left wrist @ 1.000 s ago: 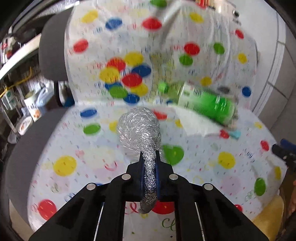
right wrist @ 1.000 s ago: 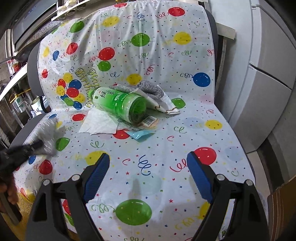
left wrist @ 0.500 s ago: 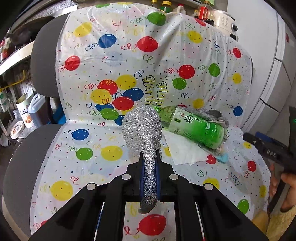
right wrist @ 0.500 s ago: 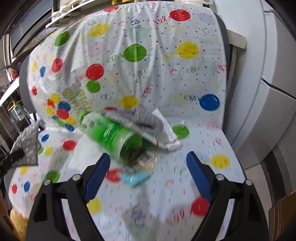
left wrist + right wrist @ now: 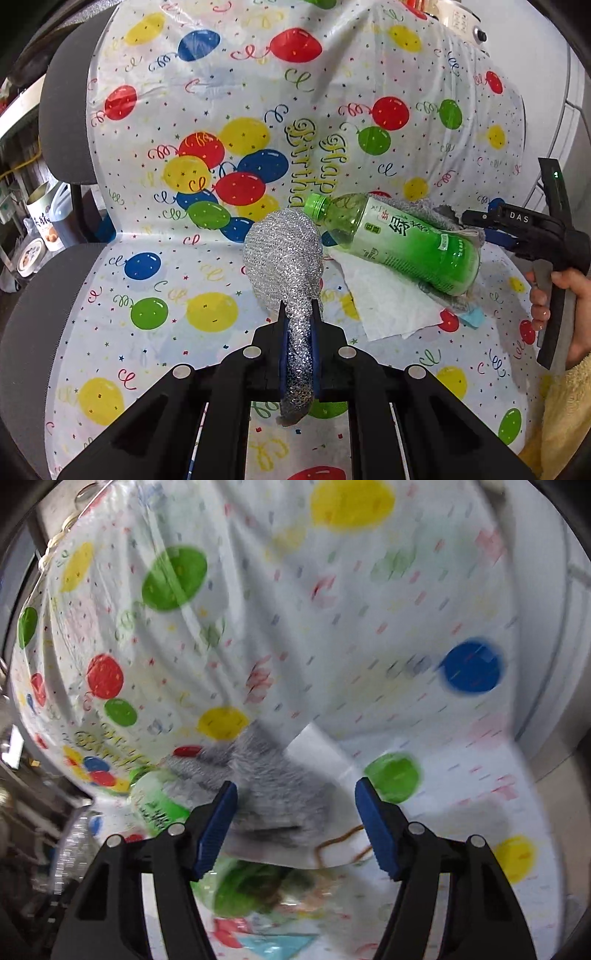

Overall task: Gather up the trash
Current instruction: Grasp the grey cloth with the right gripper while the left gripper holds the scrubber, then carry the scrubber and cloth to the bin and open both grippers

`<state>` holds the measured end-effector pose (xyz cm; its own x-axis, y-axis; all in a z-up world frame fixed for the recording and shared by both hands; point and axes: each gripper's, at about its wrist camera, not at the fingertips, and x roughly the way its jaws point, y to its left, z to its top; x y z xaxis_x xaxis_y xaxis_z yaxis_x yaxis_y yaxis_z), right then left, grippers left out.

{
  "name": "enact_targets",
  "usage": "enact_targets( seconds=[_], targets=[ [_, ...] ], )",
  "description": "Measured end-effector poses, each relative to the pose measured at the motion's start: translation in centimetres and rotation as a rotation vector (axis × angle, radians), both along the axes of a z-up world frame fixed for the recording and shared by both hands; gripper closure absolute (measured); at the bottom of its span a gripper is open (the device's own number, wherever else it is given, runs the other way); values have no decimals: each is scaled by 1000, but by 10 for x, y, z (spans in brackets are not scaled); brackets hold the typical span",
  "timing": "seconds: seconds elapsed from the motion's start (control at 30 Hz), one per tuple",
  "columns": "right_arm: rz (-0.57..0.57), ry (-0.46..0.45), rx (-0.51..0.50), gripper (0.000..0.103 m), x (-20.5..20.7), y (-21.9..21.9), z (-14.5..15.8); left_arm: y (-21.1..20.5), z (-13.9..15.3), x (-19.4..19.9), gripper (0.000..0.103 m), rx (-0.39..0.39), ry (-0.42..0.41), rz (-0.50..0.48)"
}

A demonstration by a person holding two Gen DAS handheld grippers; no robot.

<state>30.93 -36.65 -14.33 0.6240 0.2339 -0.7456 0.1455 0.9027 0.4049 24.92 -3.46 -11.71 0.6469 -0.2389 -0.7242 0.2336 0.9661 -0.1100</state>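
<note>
My left gripper (image 5: 298, 314) is shut on a silver mesh scrubber (image 5: 284, 254) and holds it above the chair seat. A green plastic bottle (image 5: 399, 243) lies on its side on a white tissue (image 5: 388, 310), against a grey cloth (image 5: 439, 216). My right gripper (image 5: 295, 801) is open, its blue pads either side of the grey cloth (image 5: 266, 786) and a white wrapper (image 5: 321, 753). The bottle (image 5: 159, 805) shows blurred at its lower left. The right gripper also shows at the right of the left wrist view (image 5: 480, 221).
A chair draped in a balloon-print sheet (image 5: 184, 288) holds everything. A small blue scrap (image 5: 472, 317) lies by the bottle's base. A tin can (image 5: 44, 221) and clutter stand on the floor to the left. White cabinet panels (image 5: 569, 110) are at the right.
My right gripper has moved forward and down, close over the grey cloth and wrapper, still open. My left gripper keeps hold of the scrubber and has shifted slightly.
</note>
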Motion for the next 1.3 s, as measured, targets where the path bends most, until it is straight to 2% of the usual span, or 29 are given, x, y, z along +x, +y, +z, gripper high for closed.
enact_targets(
  seconds=[0.07, 0.1, 0.13, 0.17, 0.23, 0.3, 0.47, 0.57, 0.7, 0.8, 0.93, 1.07, 1.2, 1.3],
  targets=[
    [-1, 19, 40, 37, 4, 2, -7, 0, -3, 2, 93, -1, 9, 0],
    [-9, 16, 38, 42, 5, 3, -7, 1, -4, 2, 93, 0, 13, 1],
    [-17, 15, 34, 52, 5, 4, -7, 1, -5, 2, 93, 1, 14, 2],
    [-21, 14, 35, 57, 5, 5, -5, 1, -5, 2, 93, 3, 14, 3],
    [-23, 5, 11, 86, 5, 10, 0, 2, -4, 1, 93, 6, 13, 6],
    [-2, -16, -20, 90, 5, 18, 9, 5, -2, 0, 93, 3, 9, 13],
    [30, -147, -183, 92, -12, 44, 54, 11, 11, -7, 93, -12, -12, 34],
    [23, -241, -274, 92, -36, 55, 94, 13, 25, -15, 93, -24, -33, 40],
    [-3, -293, -320, 92, -72, 50, 132, 8, 48, -36, 93, -64, -76, 11],
    [-31, -305, -342, 92, -111, 38, 148, -4, 61, -54, 93, -83, -102, -29],
    [-72, -301, -372, 92, -161, 24, 147, -24, 64, -79, 93, -108, -110, -93],
    [-111, -279, -396, 92, -214, 12, 133, -44, 58, -101, 93, -105, -99, -139],
    [-150, -244, -378, 92, -257, 3, 113, -67, 45, -123, 93, -78, -73, -189],
    [-198, -244, -357, 92, -289, -8, 105, -91, 34, -141, 93, -56, -57, -262]
  ],
)
